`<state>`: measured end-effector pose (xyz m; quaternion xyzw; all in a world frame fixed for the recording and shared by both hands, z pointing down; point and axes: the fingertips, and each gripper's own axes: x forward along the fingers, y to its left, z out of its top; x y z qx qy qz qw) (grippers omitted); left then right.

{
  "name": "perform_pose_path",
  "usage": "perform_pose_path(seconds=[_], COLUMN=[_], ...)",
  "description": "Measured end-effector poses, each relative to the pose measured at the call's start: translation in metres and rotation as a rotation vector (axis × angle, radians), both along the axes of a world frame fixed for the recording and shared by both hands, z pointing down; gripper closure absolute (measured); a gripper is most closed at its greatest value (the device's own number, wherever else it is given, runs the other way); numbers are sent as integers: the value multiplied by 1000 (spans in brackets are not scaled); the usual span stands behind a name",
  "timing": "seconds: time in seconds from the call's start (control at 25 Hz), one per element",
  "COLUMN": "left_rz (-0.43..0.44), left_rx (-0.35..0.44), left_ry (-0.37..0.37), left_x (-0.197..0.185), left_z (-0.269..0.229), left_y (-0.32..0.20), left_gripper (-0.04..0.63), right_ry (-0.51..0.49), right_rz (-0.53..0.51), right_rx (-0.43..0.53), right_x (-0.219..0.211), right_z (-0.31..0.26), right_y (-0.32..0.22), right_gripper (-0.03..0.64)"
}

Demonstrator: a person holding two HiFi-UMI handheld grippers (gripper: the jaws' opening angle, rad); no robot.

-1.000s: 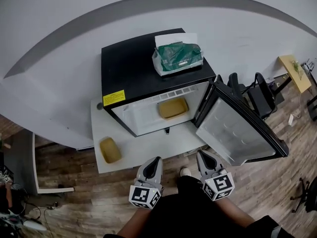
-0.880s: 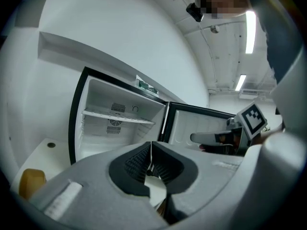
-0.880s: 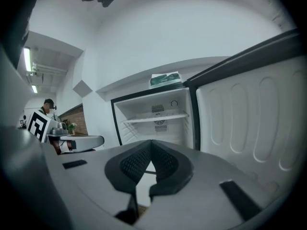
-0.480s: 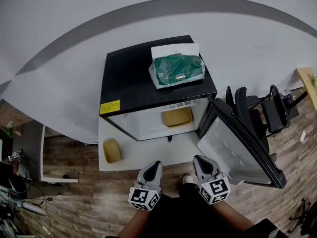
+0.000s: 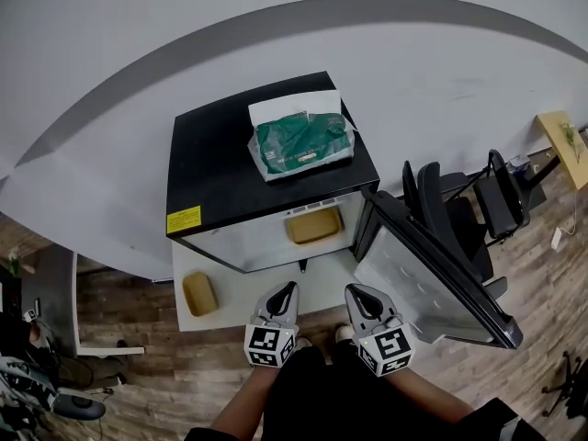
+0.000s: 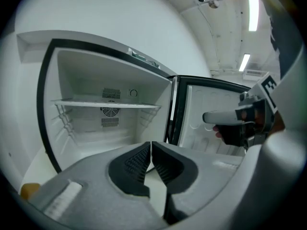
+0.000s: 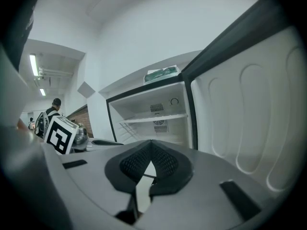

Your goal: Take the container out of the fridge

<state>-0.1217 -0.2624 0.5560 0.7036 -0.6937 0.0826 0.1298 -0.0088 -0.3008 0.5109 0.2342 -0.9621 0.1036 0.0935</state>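
Observation:
The black mini fridge [image 5: 241,165] stands with its door [image 5: 430,276] swung open to the right. A yellow container [image 5: 314,225] lies inside on the fridge floor. My left gripper [image 5: 288,288] and right gripper [image 5: 350,290] hover side by side at the front edge of the white platform [image 5: 323,278], short of the opening. Both are shut with nothing between the jaws. In the left gripper view the left gripper [image 6: 151,144] faces the white fridge interior [image 6: 110,121] and its wire shelf [image 6: 105,103]. The right gripper [image 7: 151,142] points at the same opening.
A second yellow container [image 5: 199,293] sits on the platform left of the fridge. A green package [image 5: 303,142] lies on the fridge top. Black office chairs [image 5: 459,198] stand behind the open door. Wooden floor surrounds the platform.
The head view has shifted, so the fridge now sits further left and the container shows less deep in the opening. Both grippers stay shut and have come slightly closer together.

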Motion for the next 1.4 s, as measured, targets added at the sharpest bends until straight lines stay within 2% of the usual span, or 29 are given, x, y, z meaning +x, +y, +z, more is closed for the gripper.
perform_pose_path(seconds=[0.32,0.52,0.64,0.68,0.8,0.96,1.08,1.2,1.4], left_rz=[174,212,239,249,304,422,504,557,629], left_rx=[-80,-119,-151,-167,-234,-328,-388,-409,-480], left_ry=[-65,-109,-161,-184,-230,-313,-378,-429,-452], left_x=[8,-6,-19,-22,-25,-23,-18,-15,-8], left_z=[33,54,67,74,97,131,153,168,196], left_y=[-52,-77,-95,-102,-118,-135,-146,-162,-175], left_gripper=[575,575,574,558,450,402,393,393,393], right_ry=[-9,17,22,25,29,38,51,59,87], right_rz=[35,52,65,71,94,134,159,172,238], right_rx=[-38,-51,-60,-62,-75,-84,-92,-97,-120], right_x=[5,9,6,6,9,13,16,19,38], right_z=[3,9,13,14,18,22,26,29,37], right_y=[-3,0,2,2,2,-3,-6,-6,-8], right_gripper=[618,618,618,618,618,617,617,617,617])
